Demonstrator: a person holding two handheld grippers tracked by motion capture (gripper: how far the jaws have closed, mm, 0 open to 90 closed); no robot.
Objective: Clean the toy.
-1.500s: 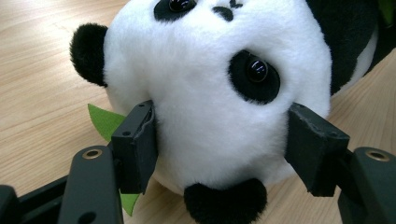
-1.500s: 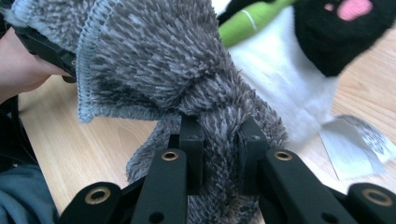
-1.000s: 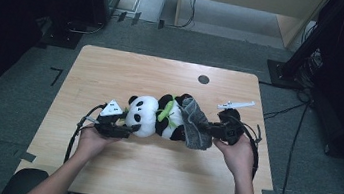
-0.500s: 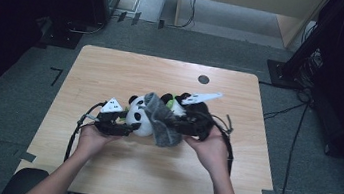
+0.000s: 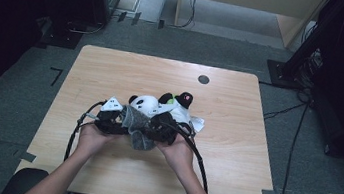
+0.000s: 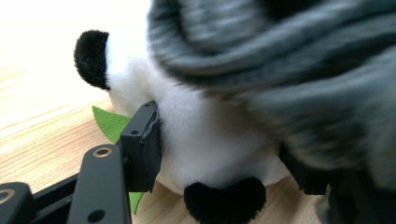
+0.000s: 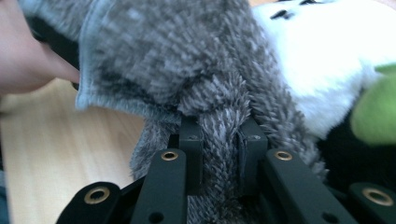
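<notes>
wooden bench (image 5: 238,116) takes up the middle of the high view, dark floor around it; a small dark round spot (image 5: 203,79) sits near the bench's far edge; plush panda (image 5: 151,107) lies near the bench centre, just ahead of both hands, white body with black ears and a green leaf bit at its side, seen in the left gripper view too (image 6: 205,140); grey fuzzy cloth (image 5: 136,128) is bunched between the two tongs, draped against the panda's near side, and it overhangs the panda in the left gripper view (image 6: 299,70); left tongs (image 5: 109,119) sit at the panda's left end, jaws about half open and just been closing a little, one pad pressed to the white plush in the left gripper view, the other jaw mostly hidden under the cloth, so it grips the panda; right tongs (image 7: 219,154) clamped nearly shut on a fold of the grey cloth, pile squeezed between both pads, panda just beyond it; in the high view they (image 5: 163,128) sit close beside the left tongs; black cables trail back toward the person
</notes>
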